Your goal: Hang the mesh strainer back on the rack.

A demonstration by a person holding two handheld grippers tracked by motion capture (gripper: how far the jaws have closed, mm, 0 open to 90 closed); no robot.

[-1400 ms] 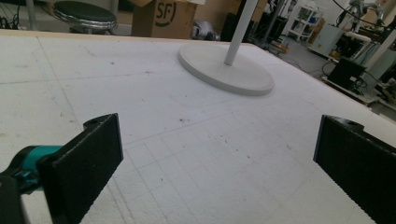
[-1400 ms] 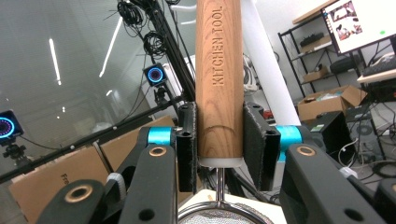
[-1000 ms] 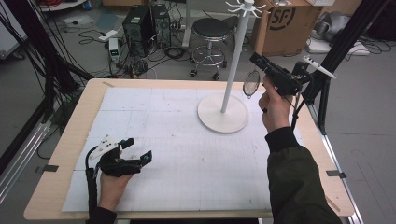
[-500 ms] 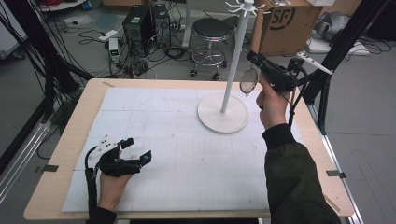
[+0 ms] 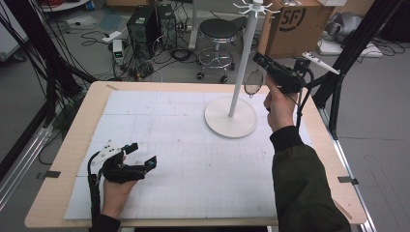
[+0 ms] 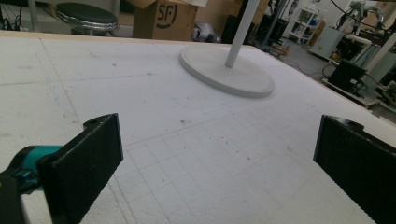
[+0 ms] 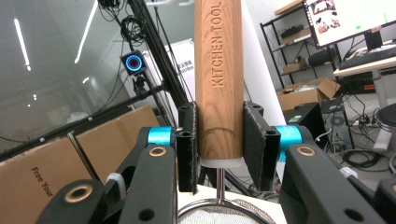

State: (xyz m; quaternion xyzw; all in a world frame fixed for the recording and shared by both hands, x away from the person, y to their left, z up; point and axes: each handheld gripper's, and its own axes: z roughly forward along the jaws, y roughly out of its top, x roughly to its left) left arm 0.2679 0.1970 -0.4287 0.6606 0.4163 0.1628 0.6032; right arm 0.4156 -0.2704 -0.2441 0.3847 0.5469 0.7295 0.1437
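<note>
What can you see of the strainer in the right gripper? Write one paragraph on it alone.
The strainer has a wooden handle stamped KITCHEN TOOL, a thin metal neck and a round wire-mesh bowl. The right gripper clamps the handle between its black jaws. It is held in the air beside the white stand's pole, mesh end hanging down.

Rack stand (image 5: 231,116) on table's (image 5: 67,159) far right; strainer (image 5: 253,83) just right of pole (raised); left gripper (image 5: 138,155) near-left.
</note>
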